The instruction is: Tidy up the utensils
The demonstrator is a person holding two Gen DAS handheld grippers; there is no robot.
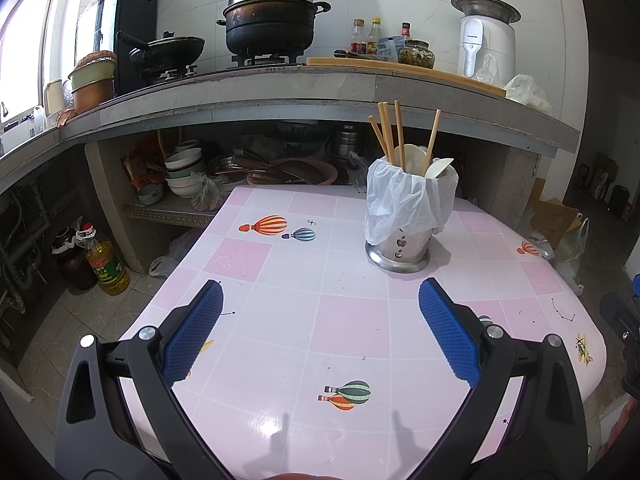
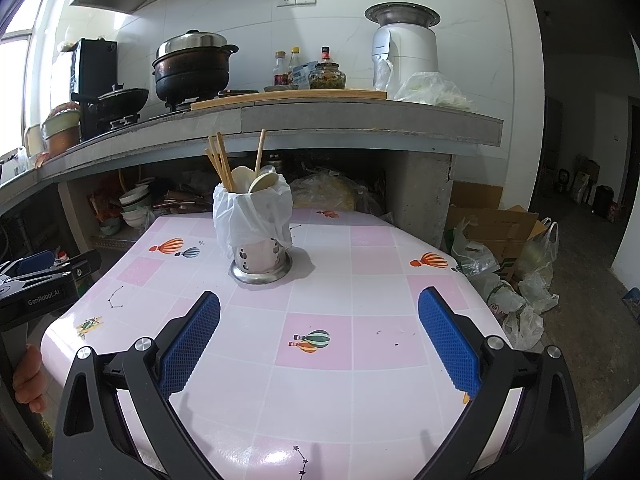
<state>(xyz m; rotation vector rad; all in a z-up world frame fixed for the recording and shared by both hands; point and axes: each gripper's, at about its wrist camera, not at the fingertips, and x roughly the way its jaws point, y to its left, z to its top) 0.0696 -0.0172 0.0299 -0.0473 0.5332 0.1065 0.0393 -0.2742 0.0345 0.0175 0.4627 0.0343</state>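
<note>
A steel utensil holder point(image 1: 398, 250) lined with a white plastic bag stands upright on the pink checked table point(image 1: 280, 320). Several wooden chopsticks point(image 1: 386, 132) and white spoons point(image 1: 436, 168) stick out of it. It also shows in the right wrist view point(image 2: 260, 262), with chopsticks point(image 2: 220, 164) and spoons point(image 2: 262, 182) in it. My left gripper point(image 1: 320, 296) is open and empty, above the table short of the holder. My right gripper point(image 2: 319, 304) is open and empty, also short of the holder. The left gripper's body shows at the right wrist view's left edge point(image 2: 40, 280).
A concrete counter point(image 1: 320, 92) behind the table carries a black pot point(image 1: 272, 20), a wok, bottles, a jar and a white appliance point(image 1: 486, 40). Bowls and pans sit on the shelf under it. An oil bottle point(image 1: 106, 260) stands on the floor left; boxes and bags point(image 2: 500, 248) lie right.
</note>
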